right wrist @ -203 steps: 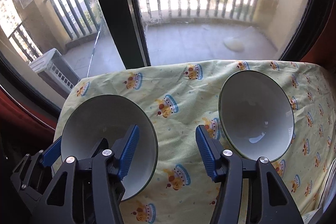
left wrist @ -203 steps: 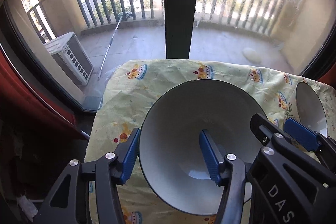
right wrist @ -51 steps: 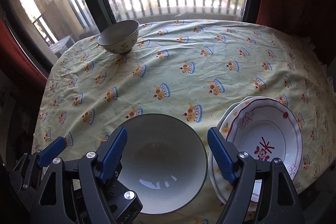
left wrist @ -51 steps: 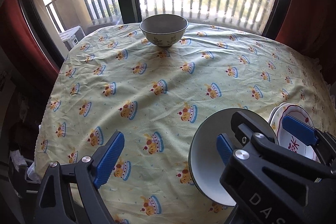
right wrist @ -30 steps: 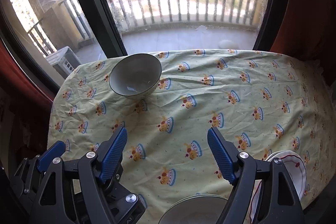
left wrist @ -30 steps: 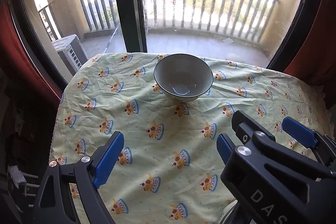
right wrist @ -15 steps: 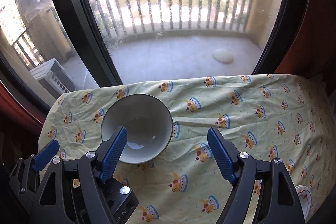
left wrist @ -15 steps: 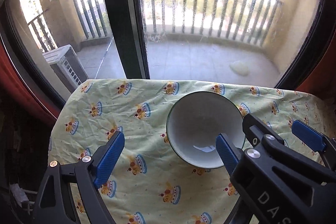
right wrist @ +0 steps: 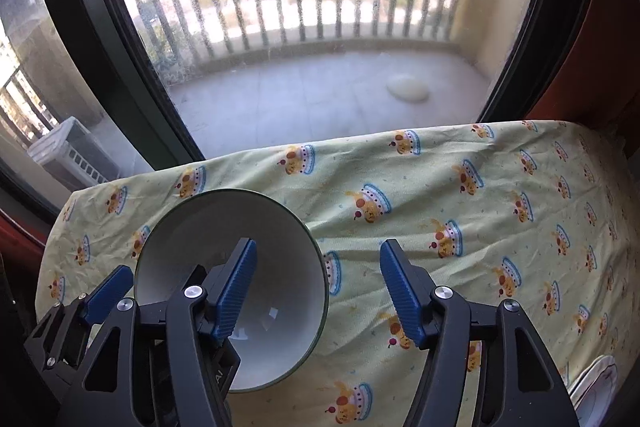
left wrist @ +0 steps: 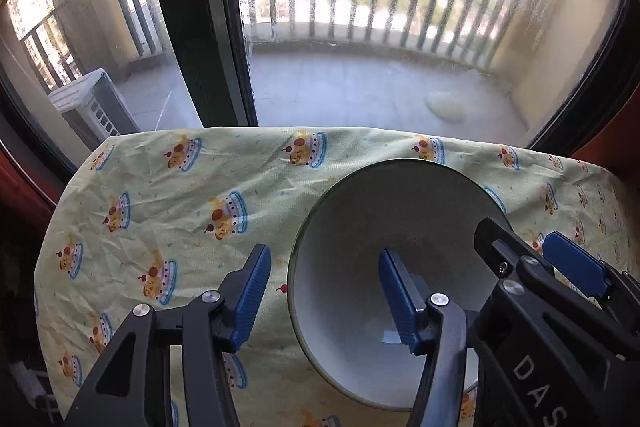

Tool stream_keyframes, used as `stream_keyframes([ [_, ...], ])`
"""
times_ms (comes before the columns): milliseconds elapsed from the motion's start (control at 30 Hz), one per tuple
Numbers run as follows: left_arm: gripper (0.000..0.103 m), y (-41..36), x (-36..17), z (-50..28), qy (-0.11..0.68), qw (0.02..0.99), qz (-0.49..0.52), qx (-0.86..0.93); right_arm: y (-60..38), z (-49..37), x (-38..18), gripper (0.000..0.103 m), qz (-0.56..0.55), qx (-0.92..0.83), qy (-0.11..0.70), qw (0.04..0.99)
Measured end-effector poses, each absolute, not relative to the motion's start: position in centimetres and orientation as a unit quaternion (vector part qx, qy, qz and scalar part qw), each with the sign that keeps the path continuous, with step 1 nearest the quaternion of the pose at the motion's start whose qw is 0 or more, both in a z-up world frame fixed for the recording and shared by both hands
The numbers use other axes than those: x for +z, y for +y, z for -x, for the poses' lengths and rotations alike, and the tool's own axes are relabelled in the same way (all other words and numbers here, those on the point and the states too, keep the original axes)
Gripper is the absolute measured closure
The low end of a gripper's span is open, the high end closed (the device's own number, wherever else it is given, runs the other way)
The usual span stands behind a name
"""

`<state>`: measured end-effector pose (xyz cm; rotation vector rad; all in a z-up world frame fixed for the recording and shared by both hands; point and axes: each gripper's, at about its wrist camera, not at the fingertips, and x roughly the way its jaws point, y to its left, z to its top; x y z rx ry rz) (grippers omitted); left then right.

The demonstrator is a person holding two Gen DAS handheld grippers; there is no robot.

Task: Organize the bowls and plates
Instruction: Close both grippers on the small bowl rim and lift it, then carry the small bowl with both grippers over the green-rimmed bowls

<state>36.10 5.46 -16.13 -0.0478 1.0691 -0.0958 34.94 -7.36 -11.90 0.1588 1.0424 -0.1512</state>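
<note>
**A:** What was in front of you at that point?

**B:** The counter (left wrist: 160, 195) under its yellow crown-print tablecloth (right wrist: 460, 187), pushed against the balcony window (left wrist: 360, 27). One white bowl (left wrist: 352, 227) sat upright on it near the window edge, and the rim of a patterned plate (right wrist: 596, 383) showed at the near right corner, well apart from the bowl.

**A:** And your grippers?

**B:** My left gripper (left wrist: 324, 291) was spread open, straddling the bowl's left rim: one jaw outside the wall, the other inside the bowl. I couldn't tell if either touched it. My right gripper (right wrist: 316, 291) was open too, gripping nothing; its left jaw showed over the bowl and its right over bare cloth.

**A:** Which step was that?

**B:** I'd judge it the pickup of the far bowl. Next called for clenching the left jaws squarely on the rim, then lifting level so the smooth wall wouldn't slip.
</note>
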Motion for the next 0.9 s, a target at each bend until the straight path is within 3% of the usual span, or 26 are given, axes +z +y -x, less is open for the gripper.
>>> stream_keyframes([
  [67, 0.054, 5.3, -16.6, -36.3, 0.508, 0.860, 0.015, -0.044, -7.6, -35.3, -12.7, 0.053, -0.083, -0.077, 0.505, 0.855],
  [267, 0.068, 5.3, -17.2, -36.7, 0.506, 0.860, 0.020, -0.056, -7.7, -35.6, -13.7, 0.070, -0.095, -0.075, 0.508, 0.853],
  [367, 0.080, 5.7, -17.1, -36.7, 0.504, 0.862, 0.022, -0.052, -7.5, -35.6, -13.7, 0.081, -0.098, -0.066, 0.505, 0.855],
  [900, 0.082, 5.4, -16.4, -36.3, 0.509, 0.859, 0.010, -0.057, -7.4, -34.8, -12.6, 0.082, -0.092, -0.073, 0.502, 0.857],
])
